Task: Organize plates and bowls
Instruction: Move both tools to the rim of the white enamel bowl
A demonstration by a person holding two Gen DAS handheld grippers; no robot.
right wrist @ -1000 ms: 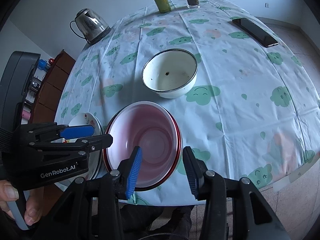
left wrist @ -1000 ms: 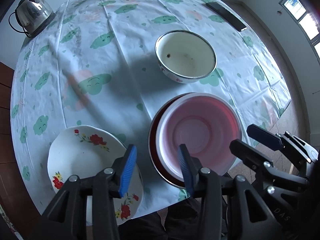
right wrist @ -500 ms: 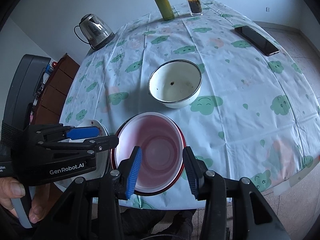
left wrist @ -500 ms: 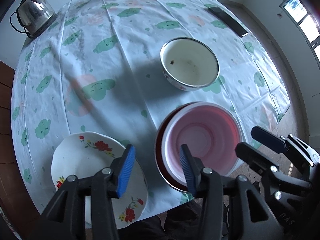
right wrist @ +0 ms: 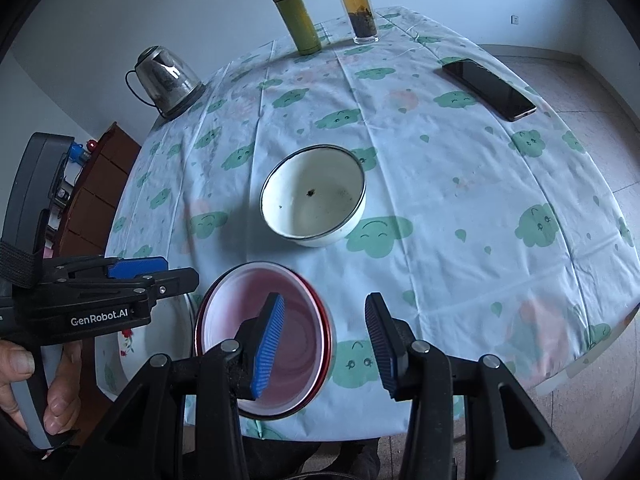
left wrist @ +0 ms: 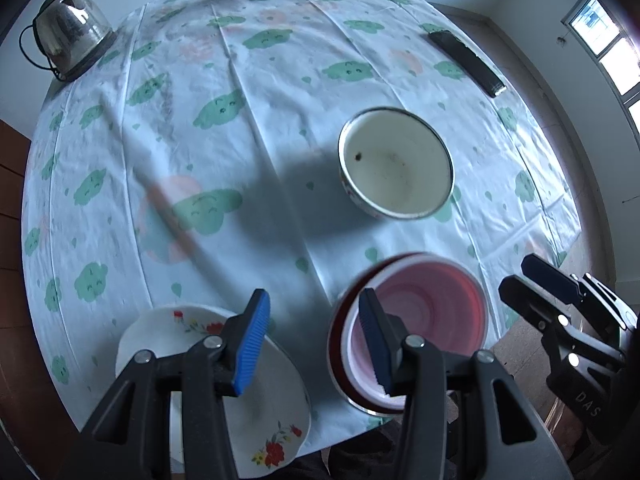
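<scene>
Pink bowl (right wrist: 288, 320) sits upright, mouth up, in a red plate (right wrist: 326, 332); both grippers' jaws spread, empty.

The left gripper's fingers (left wrist: 250, 344) hide much of the floral plate (left wrist: 276, 412).

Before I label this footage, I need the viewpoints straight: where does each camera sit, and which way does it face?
Left wrist: on the left claw, looking steeply down the near table edge at the white floral plate; its open blue-padded fingers show, and the right claw beside them.
Right wrist: on the right claw, angled down across the table to the far green flask; its open fingers, the left claw and a hand show.
Shared: pink-lined red-rimmed bowl, white enamel bowl, glass kettle, black phone.
</scene>
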